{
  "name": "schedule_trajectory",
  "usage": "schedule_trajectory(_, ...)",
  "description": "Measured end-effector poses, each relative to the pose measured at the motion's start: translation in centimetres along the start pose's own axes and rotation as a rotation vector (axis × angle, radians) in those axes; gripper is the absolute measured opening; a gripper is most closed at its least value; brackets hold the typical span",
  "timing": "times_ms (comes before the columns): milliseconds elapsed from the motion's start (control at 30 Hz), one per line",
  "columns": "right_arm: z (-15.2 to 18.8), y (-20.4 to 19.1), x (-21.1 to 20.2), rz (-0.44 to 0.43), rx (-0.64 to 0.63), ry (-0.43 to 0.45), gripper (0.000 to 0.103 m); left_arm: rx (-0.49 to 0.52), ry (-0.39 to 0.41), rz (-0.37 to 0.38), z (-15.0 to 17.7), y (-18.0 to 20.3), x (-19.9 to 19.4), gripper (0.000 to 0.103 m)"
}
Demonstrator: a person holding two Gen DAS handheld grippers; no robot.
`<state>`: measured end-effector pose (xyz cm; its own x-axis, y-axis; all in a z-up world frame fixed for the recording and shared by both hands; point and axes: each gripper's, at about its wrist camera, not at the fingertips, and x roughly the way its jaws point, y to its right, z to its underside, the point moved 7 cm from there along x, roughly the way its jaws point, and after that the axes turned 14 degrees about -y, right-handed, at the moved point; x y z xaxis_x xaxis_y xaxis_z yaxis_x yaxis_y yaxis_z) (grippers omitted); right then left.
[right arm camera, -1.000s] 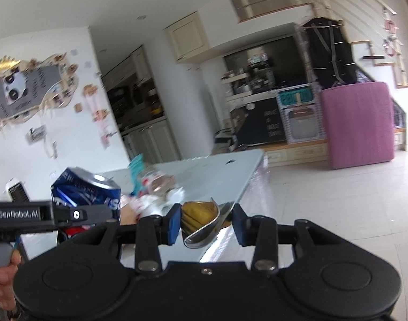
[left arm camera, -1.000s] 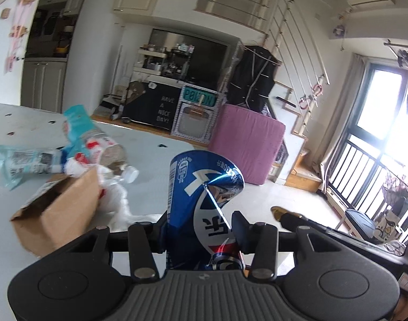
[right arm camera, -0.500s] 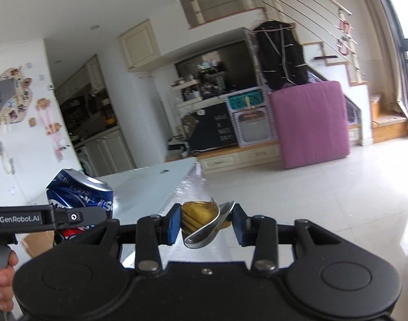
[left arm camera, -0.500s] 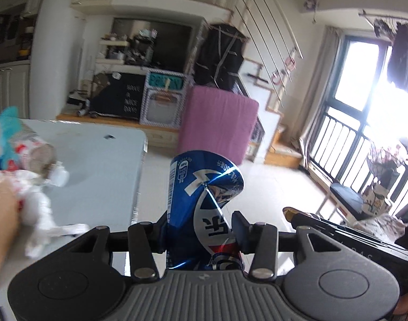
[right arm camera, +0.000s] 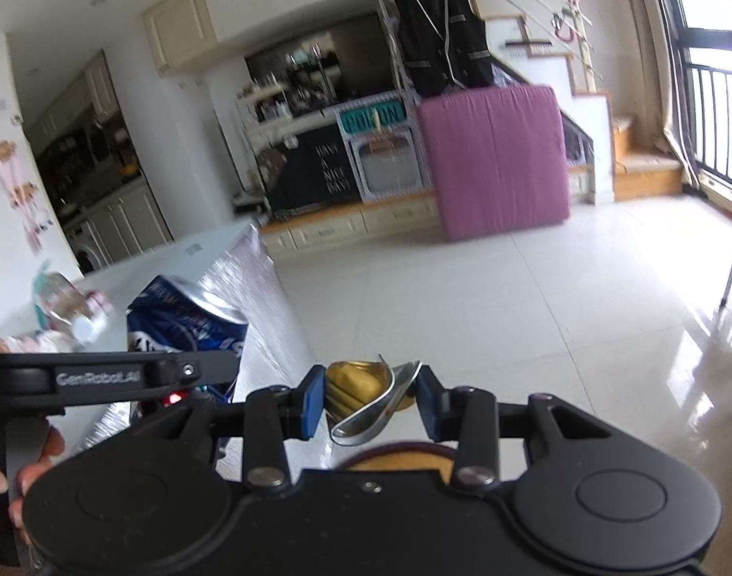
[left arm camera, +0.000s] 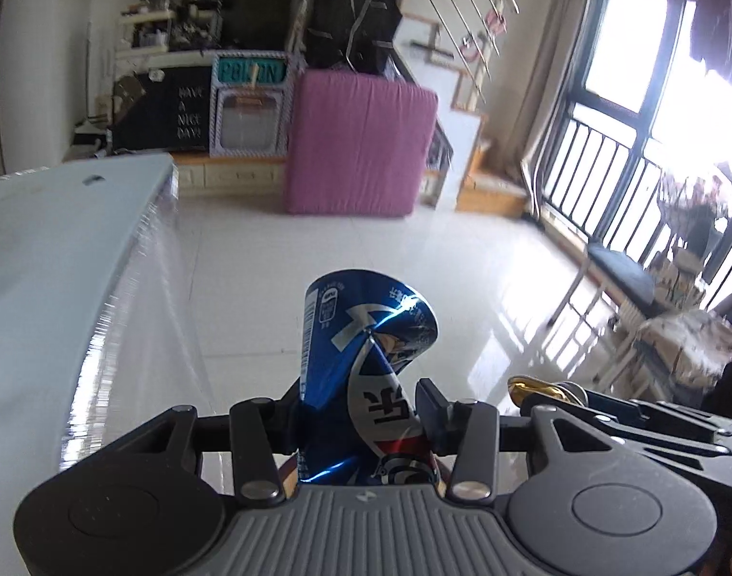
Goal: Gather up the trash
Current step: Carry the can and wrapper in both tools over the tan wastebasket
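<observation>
My left gripper (left arm camera: 361,408) is shut on a crushed blue can (left arm camera: 361,345) and holds it upright over the floor, right of the white table (left arm camera: 54,259). The blue can also shows in the right wrist view (right arm camera: 183,321), beside the table edge. My right gripper (right arm camera: 371,403) is shut on a crushed gold can (right arm camera: 361,393) with its silver rim bent outward. Its gold tip shows in the left wrist view (left arm camera: 534,386) at the right. Other trash (right arm camera: 64,302), a plastic bottle and wrappers, lies on the table at the left.
A pink upright mattress (left arm camera: 356,144) leans by the stairs across the glossy tiled floor (left arm camera: 414,264). A black chalkboard cabinet (right arm camera: 318,173) stands beside it. A balcony railing and window (left arm camera: 654,144) are at the right, with a chair and clutter below.
Both grippers have swung right, away from the table toward the open floor and window. The trash pile has left the left wrist view. Both cans stay gripped.
</observation>
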<state>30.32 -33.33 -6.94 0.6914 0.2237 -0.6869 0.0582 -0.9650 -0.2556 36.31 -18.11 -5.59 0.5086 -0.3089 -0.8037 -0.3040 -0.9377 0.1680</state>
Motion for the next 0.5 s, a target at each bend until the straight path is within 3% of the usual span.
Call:
schedule_trajectory(333, 2.1, 5.0, 7.0, 0.049, 0.067, -0.218, 0.041, 0.015, -0.186, -0.020, 1.6, 0.2, 10.3, 0.047)
schedule_trajectory(500, 4.3, 5.4, 11.4, 0.062, 0.063, -0.349, 0.041, -0.006, -0.249, -0.015, 3.4, 0.3, 14.8, 0.047)
